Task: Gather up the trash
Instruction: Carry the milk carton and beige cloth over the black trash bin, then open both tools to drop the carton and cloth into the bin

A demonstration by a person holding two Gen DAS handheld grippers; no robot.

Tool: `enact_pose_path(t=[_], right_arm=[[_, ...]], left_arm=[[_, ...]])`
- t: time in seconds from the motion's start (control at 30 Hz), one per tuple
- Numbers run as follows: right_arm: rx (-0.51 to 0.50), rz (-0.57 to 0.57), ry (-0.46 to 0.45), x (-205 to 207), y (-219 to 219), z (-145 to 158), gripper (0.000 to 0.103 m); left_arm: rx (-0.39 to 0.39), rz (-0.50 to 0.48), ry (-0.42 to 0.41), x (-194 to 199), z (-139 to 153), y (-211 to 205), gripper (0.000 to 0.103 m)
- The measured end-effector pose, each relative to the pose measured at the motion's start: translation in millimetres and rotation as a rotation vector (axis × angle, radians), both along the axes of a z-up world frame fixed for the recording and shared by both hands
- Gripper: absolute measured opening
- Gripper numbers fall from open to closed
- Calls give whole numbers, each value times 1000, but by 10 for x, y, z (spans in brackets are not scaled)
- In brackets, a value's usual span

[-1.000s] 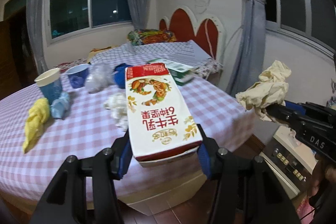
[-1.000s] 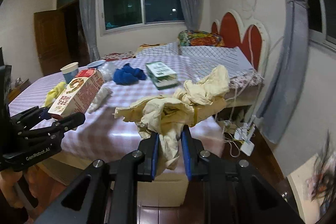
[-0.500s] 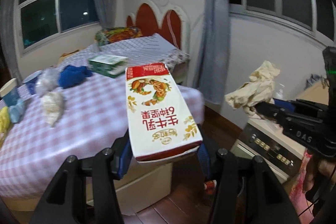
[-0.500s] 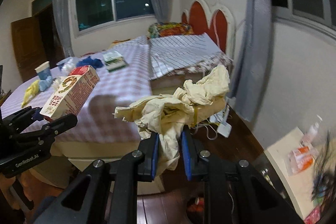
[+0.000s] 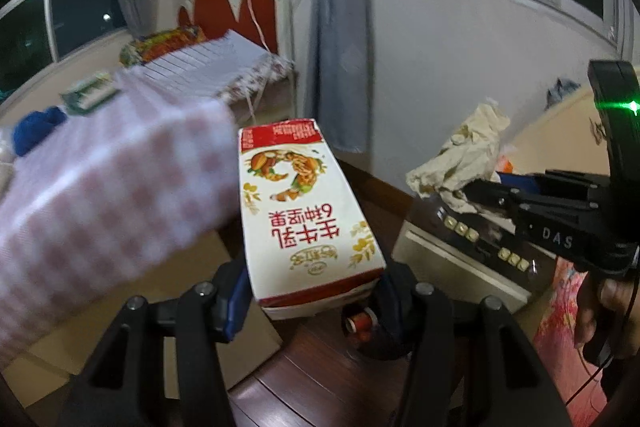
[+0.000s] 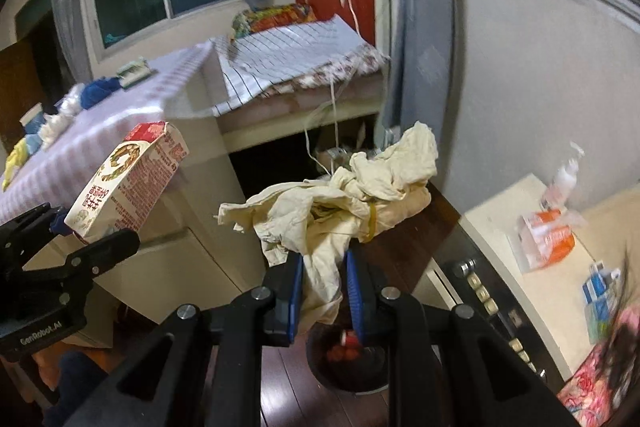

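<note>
left gripper (image 5: 312,301) clamping milk carton (image 5: 304,211), right gripper (image 6: 322,291) pinching crumpled paper (image 6: 344,195)

cartons (image 5: 304,211): 1 | crumpled cloths (image 6: 344,203): 1 | claws (image 6: 322,291): 2

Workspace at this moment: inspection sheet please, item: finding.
Surface: checked tablecloth table, blurred.
Job's things: milk carton and crumpled cream paper, both carried; dark bin on the floor below, red items inside.
Clutter: blue cloth, cup, yellow wad on the table.
Grippers: left gripper shut on carton; right gripper shut on paper.
Cables: white cord hanging by bed.
Surroundings: bed, curtains, windows.
</note>
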State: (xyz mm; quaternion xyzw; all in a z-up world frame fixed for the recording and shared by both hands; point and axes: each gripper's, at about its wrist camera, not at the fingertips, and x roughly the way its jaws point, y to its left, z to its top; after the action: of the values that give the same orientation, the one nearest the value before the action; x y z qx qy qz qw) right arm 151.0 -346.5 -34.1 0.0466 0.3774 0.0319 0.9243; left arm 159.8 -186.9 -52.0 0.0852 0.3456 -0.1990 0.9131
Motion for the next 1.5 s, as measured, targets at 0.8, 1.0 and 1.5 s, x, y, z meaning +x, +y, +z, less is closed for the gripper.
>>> enact_pose_path(t=[0.8,1.0,1.5], right_arm=[[53,79,505,583,-715,-2747,22],[65,123,587,659,-745,-3342,22],[-113,181,644,763,-693,-3972,96]], left_arm=[[178,-164,528,538,-2535,-1116,55],[221,-190,628,640,-3044,-1225,55],[334,-106,667,836,-3395,-1106,94]])
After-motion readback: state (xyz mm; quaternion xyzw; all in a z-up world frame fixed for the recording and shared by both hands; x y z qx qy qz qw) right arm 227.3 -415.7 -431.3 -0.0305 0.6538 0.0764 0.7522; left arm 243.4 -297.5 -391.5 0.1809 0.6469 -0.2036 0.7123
